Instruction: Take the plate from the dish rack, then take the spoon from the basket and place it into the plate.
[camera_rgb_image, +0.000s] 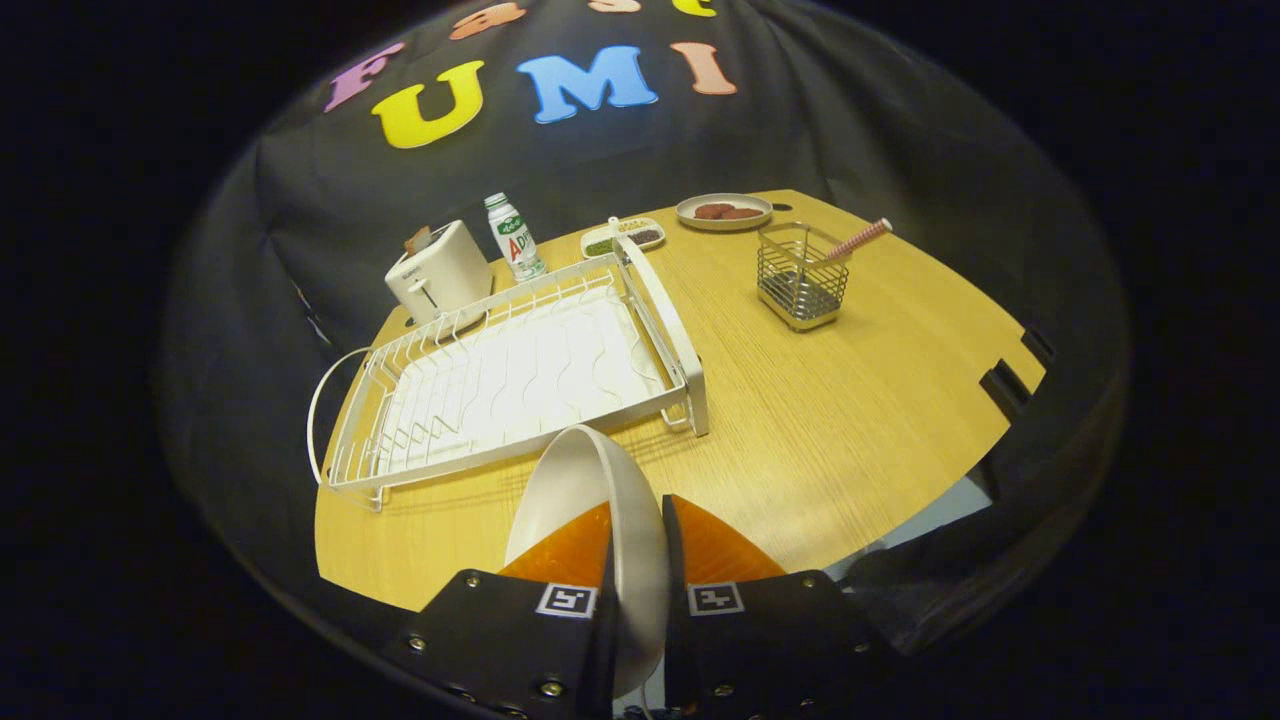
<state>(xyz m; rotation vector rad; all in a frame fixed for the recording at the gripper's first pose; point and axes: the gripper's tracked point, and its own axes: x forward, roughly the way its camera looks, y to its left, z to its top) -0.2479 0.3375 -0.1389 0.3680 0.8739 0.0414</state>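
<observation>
My gripper (638, 540) is shut on a white plate (585, 490), which stands on edge between the two fingers, held above the near part of the wooden table (850, 420). The white wire dish rack (520, 375) lies just beyond the plate, with nothing in its slots. Farther off to the right stands a metal wire basket (798, 278) with a spoon in it; the spoon's pink striped handle (858, 240) sticks out over the rim.
A white toaster (440, 272) and a small bottle (514, 238) stand behind the rack. A divided dish (624, 237) and a plate of brown food (724, 212) sit at the table's far edge. Bare tabletop lies between the rack and the basket.
</observation>
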